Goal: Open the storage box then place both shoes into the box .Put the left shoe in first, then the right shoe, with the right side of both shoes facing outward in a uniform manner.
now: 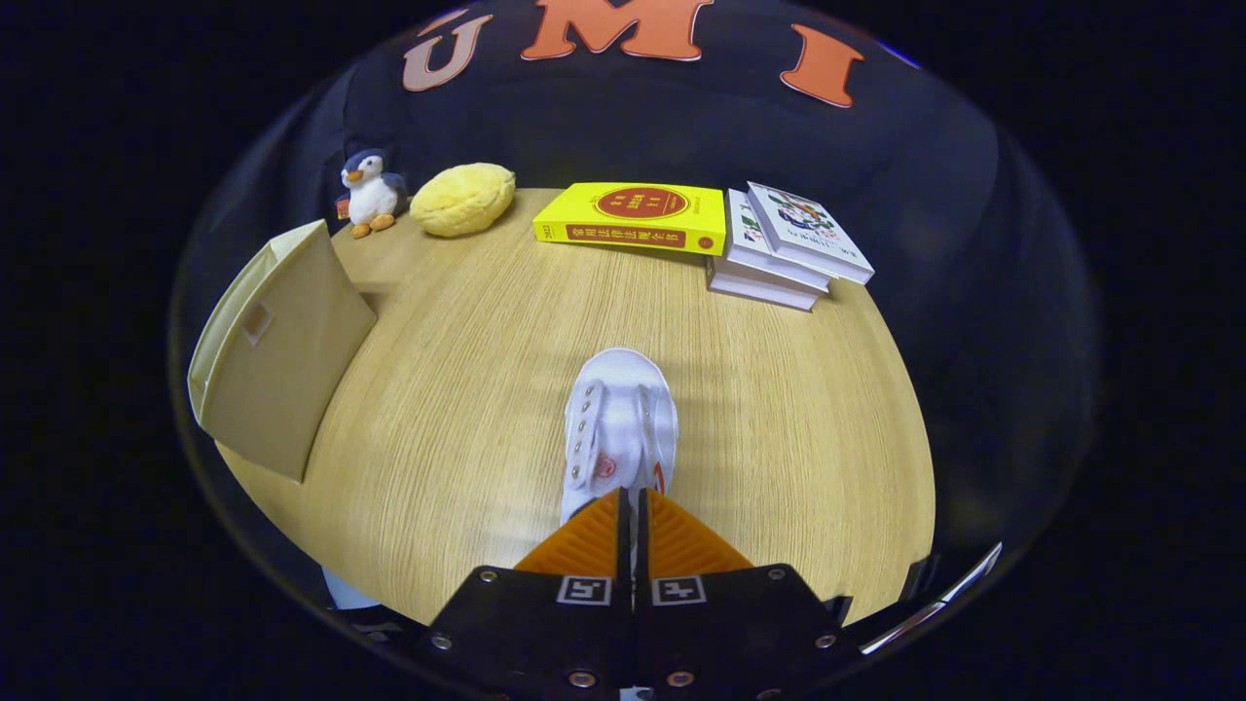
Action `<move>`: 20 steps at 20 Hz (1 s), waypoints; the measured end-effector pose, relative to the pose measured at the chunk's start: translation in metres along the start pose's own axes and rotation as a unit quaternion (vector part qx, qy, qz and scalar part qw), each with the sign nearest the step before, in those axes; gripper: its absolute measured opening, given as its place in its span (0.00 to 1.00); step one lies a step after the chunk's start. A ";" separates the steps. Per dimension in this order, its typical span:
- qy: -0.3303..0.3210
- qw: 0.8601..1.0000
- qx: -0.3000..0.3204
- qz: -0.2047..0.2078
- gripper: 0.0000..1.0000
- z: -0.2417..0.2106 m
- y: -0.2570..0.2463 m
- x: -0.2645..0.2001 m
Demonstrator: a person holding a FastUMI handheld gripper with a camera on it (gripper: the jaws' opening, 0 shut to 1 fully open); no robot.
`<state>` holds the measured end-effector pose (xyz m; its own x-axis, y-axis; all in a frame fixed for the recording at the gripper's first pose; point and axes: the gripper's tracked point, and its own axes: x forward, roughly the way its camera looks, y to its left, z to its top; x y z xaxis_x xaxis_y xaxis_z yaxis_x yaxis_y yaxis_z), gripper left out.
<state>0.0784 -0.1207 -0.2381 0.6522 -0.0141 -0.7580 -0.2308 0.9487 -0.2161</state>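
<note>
One white shoe (620,428) riding in gripper (633,516), jaws pinching heel collar; next move (judging) calling for swing toward storage box (277,346), ten o'clock.

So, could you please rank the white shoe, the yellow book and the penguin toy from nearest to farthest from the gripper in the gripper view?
1. White shoe: its heel is pinched between the closed fingers of the gripper.
2. Yellow book: straight beyond the shoe, at the table's far edge.
3. Penguin toy: far left corner, beside the yellow plush.
</note>
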 end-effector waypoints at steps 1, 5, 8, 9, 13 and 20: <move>0.001 1.000 0.005 -0.007 0.12 -0.009 0.000 0.005; -0.031 0.999 0.025 -0.032 0.35 -0.014 -0.002 0.021; -0.058 0.997 0.036 -0.035 0.45 -0.002 0.000 0.039; -0.070 0.996 0.039 -0.037 0.44 0.003 0.000 0.046; -0.077 0.994 0.049 -0.066 0.22 0.009 -0.017 0.067; -0.126 0.986 0.096 -0.056 0.00 0.041 -0.009 0.031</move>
<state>0.1304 -0.1167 -0.2349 0.8299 -0.0670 -0.5538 -0.0212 0.9883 -0.1513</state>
